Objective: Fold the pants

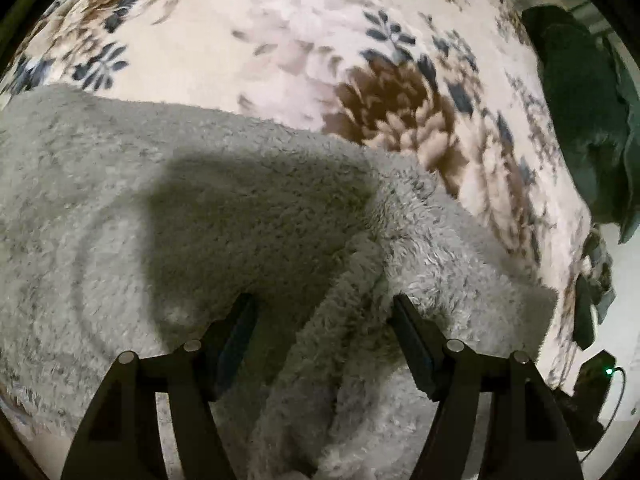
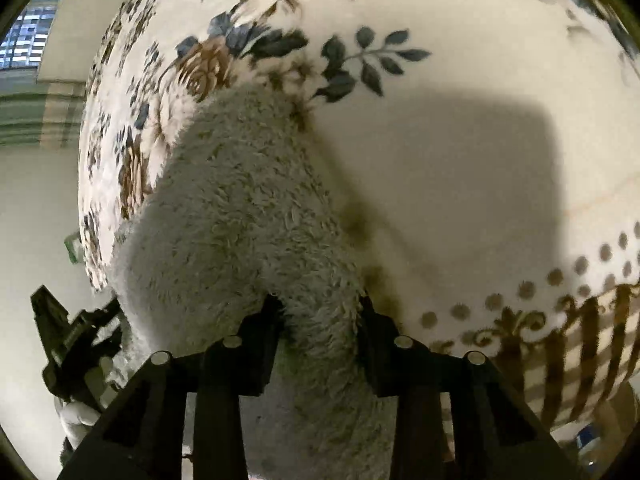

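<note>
Right hand-held gripper (image 2: 318, 312) pinching fluffy grey pants (image 2: 240, 208); left hand-held gripper (image 1: 324, 312) spread, pants fold between fingers, floral bedspread (image 1: 280, 40) ahead.

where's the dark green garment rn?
Left wrist view, far right edge: the dark green garment lies on the floral blanket, apart from the grey fleece pants and beyond the left gripper. It does not show in the right wrist view.

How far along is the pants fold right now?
Early to midway. The fluffy grey fleece pants lie partly spread on the floral cream blanket. The right gripper pinches a bunched fleece section; the left gripper is open, straddling a ridge. A neat, flat final fold isn't visible yet.
</note>
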Available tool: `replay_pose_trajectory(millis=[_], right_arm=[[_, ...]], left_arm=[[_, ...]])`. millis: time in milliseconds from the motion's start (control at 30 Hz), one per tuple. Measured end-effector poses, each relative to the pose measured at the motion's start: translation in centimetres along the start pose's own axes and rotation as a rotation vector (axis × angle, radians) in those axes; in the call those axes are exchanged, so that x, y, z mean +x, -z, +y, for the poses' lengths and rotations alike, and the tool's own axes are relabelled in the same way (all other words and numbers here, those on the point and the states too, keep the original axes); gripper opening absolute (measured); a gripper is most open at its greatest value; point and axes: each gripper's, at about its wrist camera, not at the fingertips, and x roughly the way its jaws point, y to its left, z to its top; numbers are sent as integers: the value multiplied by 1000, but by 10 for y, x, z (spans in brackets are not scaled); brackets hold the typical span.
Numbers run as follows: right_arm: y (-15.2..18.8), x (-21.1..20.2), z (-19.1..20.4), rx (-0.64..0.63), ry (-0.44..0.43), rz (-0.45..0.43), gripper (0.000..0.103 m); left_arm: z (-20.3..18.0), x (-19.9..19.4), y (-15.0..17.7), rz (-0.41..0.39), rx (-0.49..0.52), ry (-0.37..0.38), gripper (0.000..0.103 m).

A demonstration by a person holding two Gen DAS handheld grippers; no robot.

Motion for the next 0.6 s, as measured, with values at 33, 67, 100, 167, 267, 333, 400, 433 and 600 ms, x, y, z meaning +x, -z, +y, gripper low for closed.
replay_pose_trajectory(millis=[33, 67, 100, 167, 267, 333, 400, 433, 600], right_arm=[[2, -5, 5, -7, 24, -8, 55], [4, -12, 11, -15, 37, -26, 64], [7, -20, 17, -25, 46, -48, 72], [19, -39, 34, -56, 48, -99, 87], [40, -58, 64, -112, 44, -126, 93], [51, -59, 82, -146, 63, -123, 93], [58, -55, 99, -183, 73, -115, 93], [62, -48, 107, -201, 76, -101, 93], [66, -9, 130, -242, 109, -39, 93]], left_arm=[[2, -8, 2, -9, -8, 17, 67], [5, -24, 9, -37, -19, 43, 67], [7, -37, 14, -60, -27, 57, 68], [17, -69, 33, -116, -52, 89, 88], [46, -109, 62, -208, -125, 70, 97], [72, -125, 78, -258, -192, 48, 97], [107, -133, 92, -295, -284, 15, 97], [125, -131, 98, -311, -335, 5, 97], [216, -99, 103, -342, -651, 113, 97]])
